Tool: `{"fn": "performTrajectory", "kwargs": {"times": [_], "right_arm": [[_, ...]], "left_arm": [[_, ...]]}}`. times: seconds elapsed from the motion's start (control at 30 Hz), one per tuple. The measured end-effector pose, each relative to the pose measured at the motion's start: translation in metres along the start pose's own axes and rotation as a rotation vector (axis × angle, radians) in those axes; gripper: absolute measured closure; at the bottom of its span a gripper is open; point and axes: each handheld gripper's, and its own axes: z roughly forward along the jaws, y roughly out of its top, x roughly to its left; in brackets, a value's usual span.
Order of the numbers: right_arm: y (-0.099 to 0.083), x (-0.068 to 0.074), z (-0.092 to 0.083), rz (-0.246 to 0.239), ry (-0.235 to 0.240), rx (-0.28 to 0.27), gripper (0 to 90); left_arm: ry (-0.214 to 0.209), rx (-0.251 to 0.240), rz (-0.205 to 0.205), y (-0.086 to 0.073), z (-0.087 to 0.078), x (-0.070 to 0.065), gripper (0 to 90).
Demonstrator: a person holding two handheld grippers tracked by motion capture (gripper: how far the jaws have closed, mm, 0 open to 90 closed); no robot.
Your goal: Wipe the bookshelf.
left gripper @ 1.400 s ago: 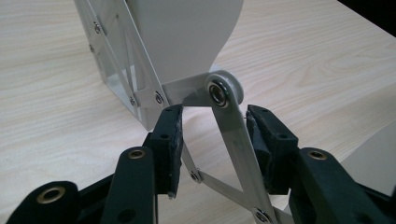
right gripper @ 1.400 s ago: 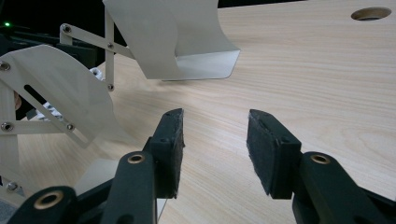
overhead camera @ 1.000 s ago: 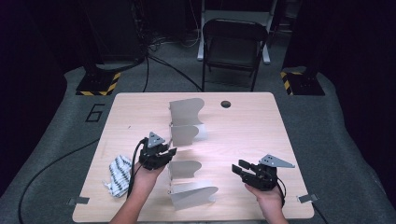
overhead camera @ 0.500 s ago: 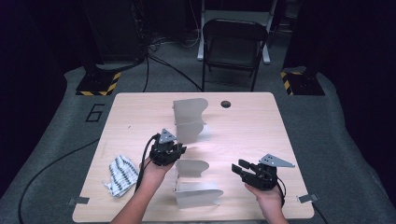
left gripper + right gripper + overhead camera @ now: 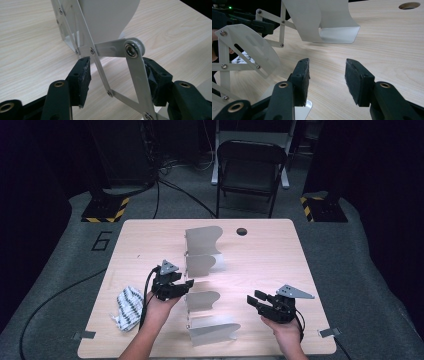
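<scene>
L gripper [image 5: 186, 285] fingers just opened round file rack [image 5: 202, 285] linkage – R gripper [image 5: 252, 301] fingers wide, empty.

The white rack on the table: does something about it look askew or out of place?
The rack looks a little askew: its far panels sit further left than the near ones. The left gripper has just been opening, with the rack's metal links between its jaws. A crumpled cloth lies near the table's left edge.
</scene>
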Motion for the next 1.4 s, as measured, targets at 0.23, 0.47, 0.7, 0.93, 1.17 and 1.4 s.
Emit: {"fn": "performTrajectory", "kwargs": {"times": [0.23, 0.47, 0.7, 0.93, 1.17, 1.4], "right_arm": [[0.000, 0.002, 0.001, -0.007, 0.000, 0.002, 54.2], [0.000, 0.002, 0.001, -0.011, -0.001, 0.002, 54.2], [0.000, 0.002, 0.001, -0.004, 0.003, 0.005, 54.2], [0.000, 0.000, -0.001, -0.004, -0.004, 0.002, 54.2], [0.003, -0.001, -0.002, 0.001, -0.012, -0.004, 54.2], [0.010, 0.000, 0.004, -0.027, -0.013, -0.004, 54.2]], "left_arm": [[0.036, -0.079, 0.028, 0.002, -0.011, -0.004, 44.8], [0.059, -0.059, 0.080, 0.010, -0.010, -0.012, 66.7], [0.060, -0.049, 0.097, 0.016, -0.004, -0.016, 69.9], [0.031, -0.041, 0.153, 0.028, 0.008, -0.023, 72.9], [-0.029, -0.034, 0.187, 0.039, 0.021, -0.027, 76.3], [-0.049, -0.071, 0.151, 0.043, 0.014, -0.022, 60.4]]}}
